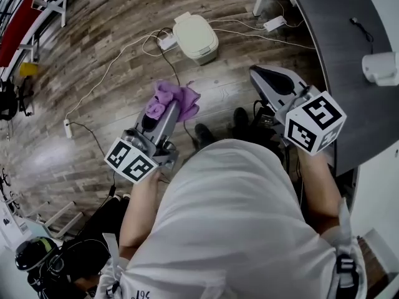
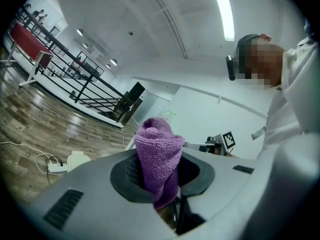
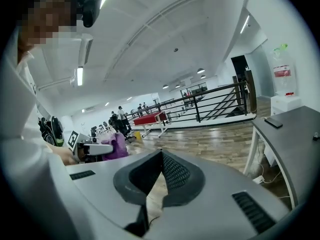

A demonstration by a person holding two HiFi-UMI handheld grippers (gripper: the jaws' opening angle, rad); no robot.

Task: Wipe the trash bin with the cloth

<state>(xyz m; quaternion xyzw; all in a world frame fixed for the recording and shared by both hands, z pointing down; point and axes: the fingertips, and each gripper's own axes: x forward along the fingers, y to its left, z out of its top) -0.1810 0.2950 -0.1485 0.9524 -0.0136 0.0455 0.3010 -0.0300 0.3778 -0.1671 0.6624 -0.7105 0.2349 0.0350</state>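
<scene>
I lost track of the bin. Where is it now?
In the head view the trash bin stands on the floor, ahead of the left gripper holding the cloth, beside a power strip.

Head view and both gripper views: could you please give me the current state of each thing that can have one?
purple terry cloth: bunched up, clamped in the left gripper, apart from the bin.
left gripper: fingers shut on the cloth.
right gripper: fingers shut, nothing between them.
cream lidded plastic trash bin: upright on the wooden floor, lid down, nothing touching it.
</scene>
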